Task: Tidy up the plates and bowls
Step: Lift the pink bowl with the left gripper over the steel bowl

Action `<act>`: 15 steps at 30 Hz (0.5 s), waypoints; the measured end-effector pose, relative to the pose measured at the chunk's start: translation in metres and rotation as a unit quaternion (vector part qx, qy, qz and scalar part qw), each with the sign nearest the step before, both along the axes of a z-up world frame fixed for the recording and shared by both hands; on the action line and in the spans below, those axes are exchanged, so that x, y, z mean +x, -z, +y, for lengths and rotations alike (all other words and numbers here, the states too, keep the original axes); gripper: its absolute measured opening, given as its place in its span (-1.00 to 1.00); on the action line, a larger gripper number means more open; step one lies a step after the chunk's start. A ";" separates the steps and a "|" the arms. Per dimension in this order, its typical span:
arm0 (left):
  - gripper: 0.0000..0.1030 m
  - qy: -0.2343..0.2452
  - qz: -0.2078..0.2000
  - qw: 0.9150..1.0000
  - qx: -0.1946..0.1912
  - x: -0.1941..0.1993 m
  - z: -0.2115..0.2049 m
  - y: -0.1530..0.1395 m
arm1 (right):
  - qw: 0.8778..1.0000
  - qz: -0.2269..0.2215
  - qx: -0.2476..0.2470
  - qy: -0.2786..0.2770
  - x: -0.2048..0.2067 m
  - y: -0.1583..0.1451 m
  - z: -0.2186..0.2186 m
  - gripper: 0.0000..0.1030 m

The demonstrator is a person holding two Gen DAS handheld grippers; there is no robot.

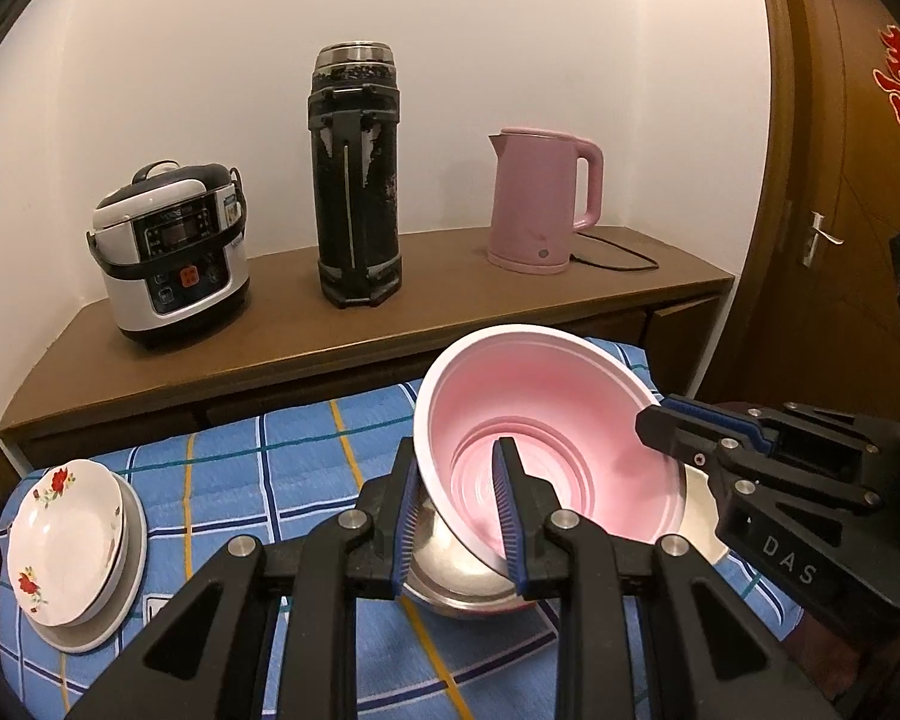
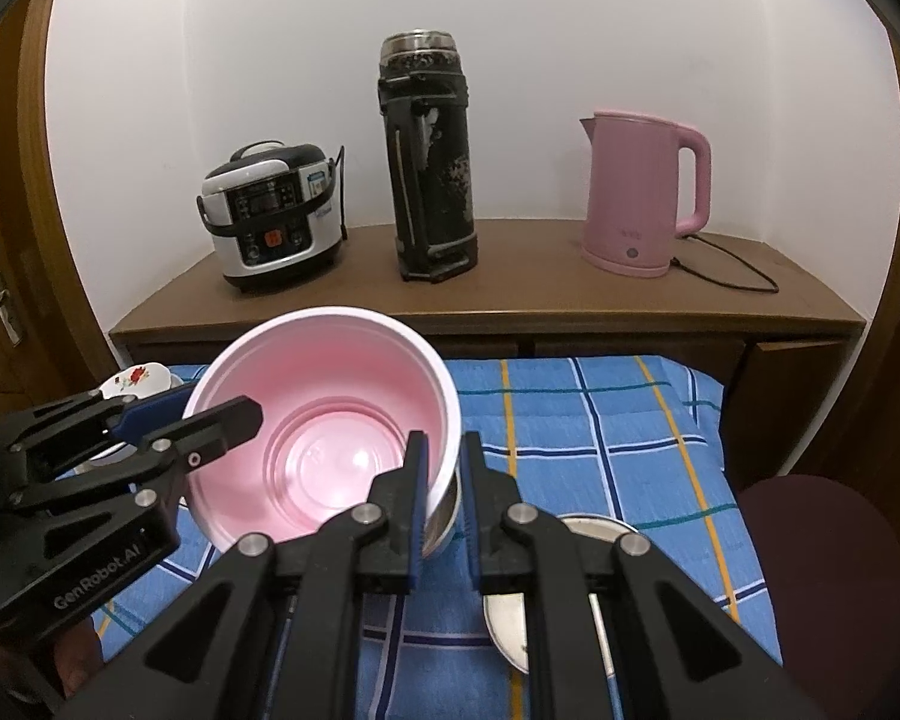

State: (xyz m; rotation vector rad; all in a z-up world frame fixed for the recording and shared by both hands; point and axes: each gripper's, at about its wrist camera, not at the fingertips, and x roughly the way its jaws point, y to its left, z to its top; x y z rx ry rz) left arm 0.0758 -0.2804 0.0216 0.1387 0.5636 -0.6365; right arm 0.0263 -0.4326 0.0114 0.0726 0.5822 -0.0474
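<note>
A pink bowl with a white outside [image 1: 546,420] [image 2: 330,414] is tilted above a steel bowl [image 1: 450,576] [image 2: 444,525] on the blue checked cloth. My left gripper [image 1: 459,516] [image 2: 207,420] straddles its left rim, one finger inside and one outside. My right gripper [image 2: 444,498] [image 1: 660,420] straddles its right rim the same way. Both look clamped on the rim. A stack of white flowered plates [image 1: 72,540] [image 2: 135,381] lies at the left.
A white plate [image 1: 702,510] lies under the bowls on the right; a steel plate [image 2: 510,618] shows under my right gripper. Behind, a brown cabinet [image 1: 330,336] carries a rice cooker [image 1: 174,252], a black flask [image 1: 357,180] and a pink kettle [image 1: 540,198]. A door [image 1: 840,210] stands at the right.
</note>
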 end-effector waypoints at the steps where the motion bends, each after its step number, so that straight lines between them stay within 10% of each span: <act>1: -0.49 -0.001 0.000 1.000 0.000 0.002 0.000 0.000 | 1.000 0.001 0.000 0.000 0.001 0.000 0.001 -0.79; 15: -0.49 -0.012 0.018 1.000 0.005 0.022 0.000 0.015 | 1.000 0.028 0.000 0.000 0.022 0.013 0.006 -0.79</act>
